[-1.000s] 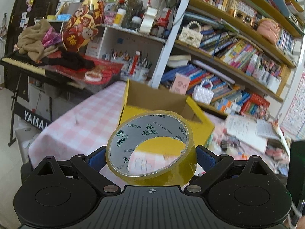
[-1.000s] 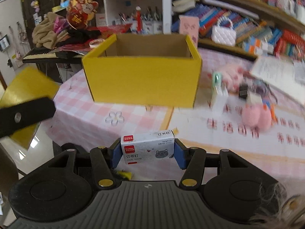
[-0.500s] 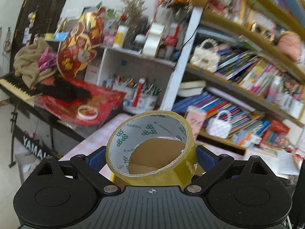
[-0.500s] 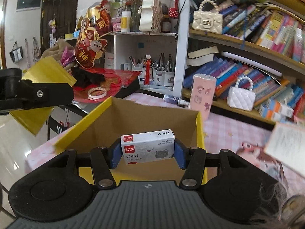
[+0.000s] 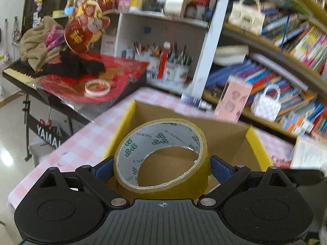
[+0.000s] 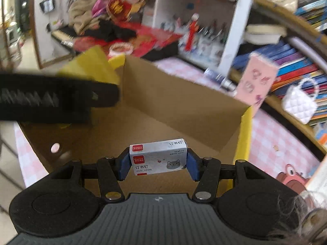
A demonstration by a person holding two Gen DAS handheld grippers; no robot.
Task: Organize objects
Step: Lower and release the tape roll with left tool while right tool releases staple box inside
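Observation:
My left gripper (image 5: 162, 167) is shut on a roll of yellow packing tape (image 5: 163, 183), held over the near part of the yellow cardboard box (image 5: 256, 147). A small silver staple box (image 6: 158, 157) with a cat print sits clamped in my right gripper (image 6: 158, 163), above the brown floor of the same cardboard box (image 6: 184, 100). In the right wrist view the left gripper (image 6: 61, 100) crosses as a dark blurred bar at the left, over the box's left side. The box is open-topped with nothing showing inside.
The box stands on a pink checked tablecloth (image 5: 87, 138). Behind it are bookshelves (image 5: 286, 61), pen cups (image 5: 169, 67), a pink card (image 5: 233, 102) and a white purse (image 5: 265, 104). A keyboard (image 5: 18, 73) piled with cloth stands left. A pink plush toy (image 6: 292, 179) lies right.
Both grippers have travelled forward with their loads and now hang over the box's open top. The right one has rolled and tipped down, so the box floor fills its view.

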